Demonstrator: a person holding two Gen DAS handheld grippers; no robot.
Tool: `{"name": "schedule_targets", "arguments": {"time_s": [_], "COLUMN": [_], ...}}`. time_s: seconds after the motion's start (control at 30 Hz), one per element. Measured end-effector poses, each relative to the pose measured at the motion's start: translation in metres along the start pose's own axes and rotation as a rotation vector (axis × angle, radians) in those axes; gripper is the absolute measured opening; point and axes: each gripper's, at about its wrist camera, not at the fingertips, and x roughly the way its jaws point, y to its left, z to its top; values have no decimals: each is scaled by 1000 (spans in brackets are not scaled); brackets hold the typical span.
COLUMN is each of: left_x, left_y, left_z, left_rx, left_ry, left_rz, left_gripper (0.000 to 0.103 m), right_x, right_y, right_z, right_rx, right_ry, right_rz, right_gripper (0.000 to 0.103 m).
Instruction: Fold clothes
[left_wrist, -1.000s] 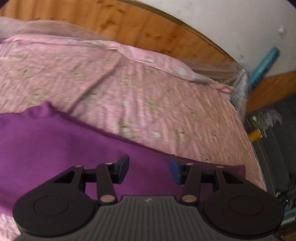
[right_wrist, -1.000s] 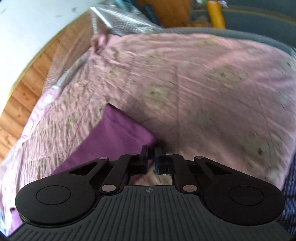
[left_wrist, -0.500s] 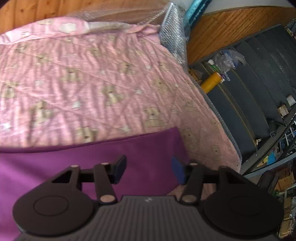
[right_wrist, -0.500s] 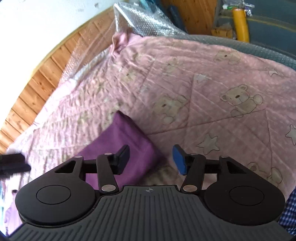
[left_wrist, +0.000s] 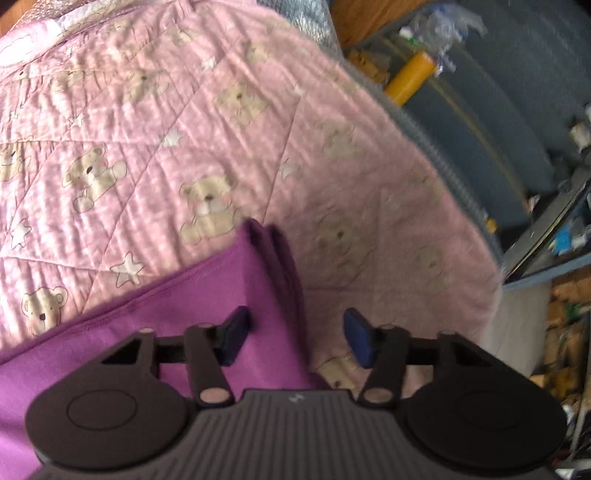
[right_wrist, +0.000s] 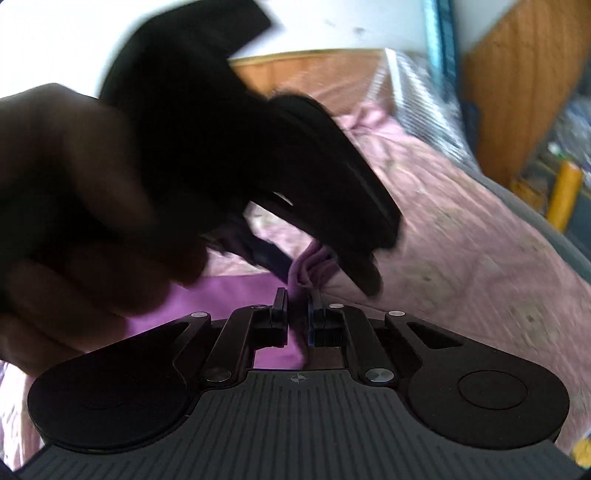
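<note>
No readable text, label, brand or number on anything visible.

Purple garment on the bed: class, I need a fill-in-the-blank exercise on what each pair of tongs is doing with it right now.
1. The right tongs are ____ on the garment.
2. The left tongs are ____, with a corner of the garment between the fingers.
3. The garment lies on a pink quilt printed with stars and ____.
4. In the right wrist view, the dark shape above the garment is the ____ tongs.

Missing words: shut; open; bears; left
</note>
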Motion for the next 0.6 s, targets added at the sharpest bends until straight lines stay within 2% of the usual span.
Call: {"name": "schedule_targets", "arguments": {"time_s": [0.03, 0.1, 0.17, 0.23, 0.3, 0.33, 0.4, 0.43, 0.47, 0.5, 0.57, 0.6], "left_x": [2, -12, -39, -64, -70, -72, -64, -62, -59, -57, -55, -55], "left_y": [2, 19, 50, 82, 122, 141, 160, 164, 169, 172, 174, 176], "left_z": [-2, -9, -25, -41, -63, -73, -86, -90, -94, -98, -106, -110], "left_rx": [7, -33, -114, -195, -281, -321, -360, -373, -385, -396, -394, -395], "left_ry": [4, -30, -76, -118, -111, -106, -96, -97, -99, -100, -91, -89], "left_rz": [18, 7, -5, -14, 8, 17, 35, 32, 30, 31, 65, 78], "left_gripper": [9, 10, 10, 10, 10, 10, 10, 11, 11, 12, 22, 23], "right_x": [1, 0, -12, -22, -18, -11, 11, 23, 36, 48, 65, 62], "right_y": [4, 8, 5, -1, -6, -8, -3, 1, 6, 11, 25, 32], "right_z": [0, -1, 1, 5, 7, 6, 4, 2, 0, -4, -15, -20], "right_rx": [-13, -31, -9, 39, 112, 155, 211, 216, 217, 199, 92, 31], "right_ry": [3, 4, -12, -21, 5, 25, 81, 114, 150, 200, 282, 267], "right_rz": [10, 47, 120, 214, 290, 314, 297, 287, 281, 290, 265, 252], "right_gripper": [7, 12, 38, 49, 49, 46, 27, 15, 14, 14, 9, 9]}}
